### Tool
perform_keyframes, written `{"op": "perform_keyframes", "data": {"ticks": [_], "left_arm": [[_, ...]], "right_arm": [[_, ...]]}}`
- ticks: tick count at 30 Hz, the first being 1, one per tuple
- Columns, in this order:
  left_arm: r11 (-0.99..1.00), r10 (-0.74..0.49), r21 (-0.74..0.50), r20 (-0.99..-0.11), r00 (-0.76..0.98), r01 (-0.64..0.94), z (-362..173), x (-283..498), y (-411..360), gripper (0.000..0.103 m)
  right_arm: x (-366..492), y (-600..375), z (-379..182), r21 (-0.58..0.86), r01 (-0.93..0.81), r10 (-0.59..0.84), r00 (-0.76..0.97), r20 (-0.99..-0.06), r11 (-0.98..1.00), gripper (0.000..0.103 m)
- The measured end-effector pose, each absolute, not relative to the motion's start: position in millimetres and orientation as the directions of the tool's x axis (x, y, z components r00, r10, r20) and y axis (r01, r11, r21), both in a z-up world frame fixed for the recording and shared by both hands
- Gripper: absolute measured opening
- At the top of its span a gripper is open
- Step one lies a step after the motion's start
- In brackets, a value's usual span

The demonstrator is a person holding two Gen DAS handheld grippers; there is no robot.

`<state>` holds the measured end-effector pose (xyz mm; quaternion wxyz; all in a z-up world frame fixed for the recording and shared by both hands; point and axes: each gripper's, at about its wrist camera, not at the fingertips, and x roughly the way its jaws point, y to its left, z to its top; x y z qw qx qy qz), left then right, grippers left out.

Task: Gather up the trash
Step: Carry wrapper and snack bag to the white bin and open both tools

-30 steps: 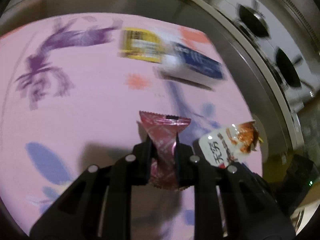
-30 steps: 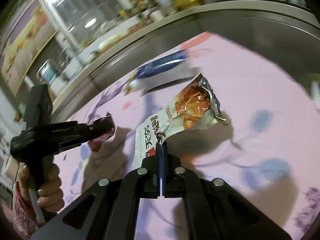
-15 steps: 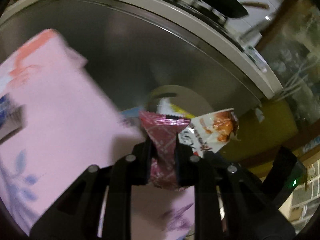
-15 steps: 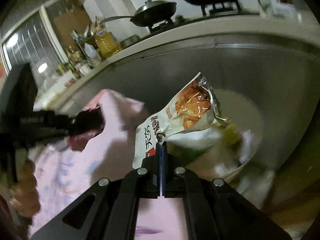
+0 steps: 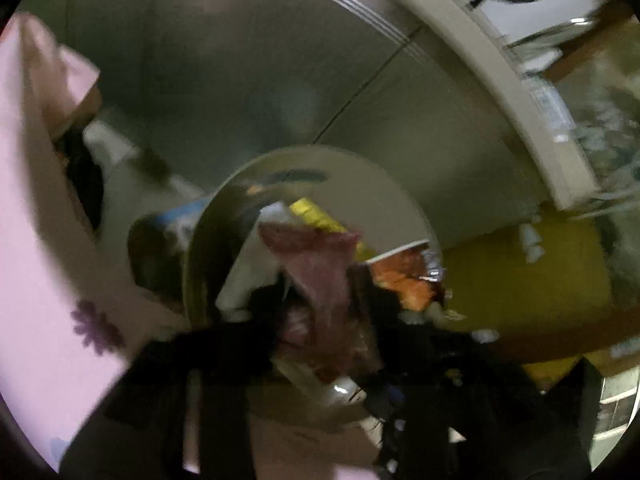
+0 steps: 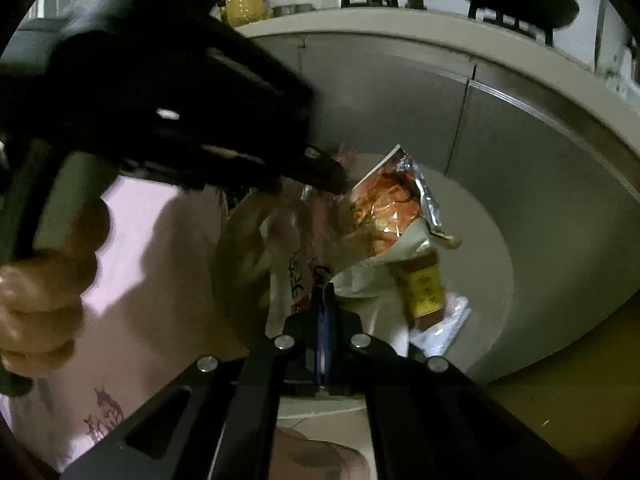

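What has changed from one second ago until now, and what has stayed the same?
Both hand-held grippers swung off the pink flowered tablecloth to above the round grey trash bin. The left hand-held gripper still clamps the crinkled pink candy wrapper; the right hand-held gripper still pinches the torn white-and-orange snack bag. Nothing has been released yet.

A crumpled pink wrapper is held upright, blurred, above the open mouth of a round pale bin. Just beside it, a torn white and orange snack bag with a silver foil lining is held tilted over the same bin. Inside the bin, a yellow packet and clear plastic wrapping are seen lying among other litter.
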<state>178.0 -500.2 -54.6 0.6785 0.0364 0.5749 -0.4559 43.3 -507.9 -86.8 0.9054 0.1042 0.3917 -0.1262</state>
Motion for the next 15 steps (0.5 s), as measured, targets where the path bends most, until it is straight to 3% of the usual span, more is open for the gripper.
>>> {"op": "perform_keyframes", "data": {"ticks": [2, 6, 8, 9, 10, 12, 15], "left_arm": [[0.576, -0.575, -0.466, -0.815, -0.072, 0.672, -60.6, 177.1, -505.2, 0.052], [0.578, -0.565, -0.421, -0.825, -0.030, 0.699, -52.3, 165.4, -510.3, 0.070], [0.567, -0.576, -0.412, -0.817, -0.014, 0.713, -44.2, 161.3, -510.6, 0.072], [0.555, -0.589, -0.414, -0.808, -0.011, 0.721, -38.0, 158.5, -510.8, 0.072], [0.549, -0.597, -0.416, -0.802, -0.009, 0.725, -33.2, 156.8, -510.3, 0.072], [0.543, -0.608, -0.424, -0.794, -0.010, 0.725, -24.8, 157.0, -507.4, 0.072], [0.530, -0.635, -0.445, -0.772, -0.010, 0.722, -10.0, 156.2, -497.7, 0.072]], "right_arm": [[41.3, -514.8, -92.5, 0.165, 0.306, -0.090, 0.671, -0.736, 0.938, 0.000], [28.3, -531.2, -92.9, 0.271, 0.329, -0.038, 0.696, -0.717, 0.905, 0.002], [23.3, -537.7, -90.7, 0.312, 0.330, -0.010, 0.701, -0.713, 0.891, 0.006], [20.3, -539.7, -88.7, 0.331, 0.327, -0.001, 0.711, -0.703, 0.885, 0.014], [18.1, -539.9, -87.3, 0.341, 0.329, 0.002, 0.718, -0.696, 0.881, 0.032], [11.7, -540.8, -83.0, 0.363, 0.334, -0.005, 0.742, -0.670, 0.870, 0.057], [4.4, -537.9, -74.9, 0.350, 0.341, -0.040, 0.764, -0.645, 0.873, 0.058]]}}
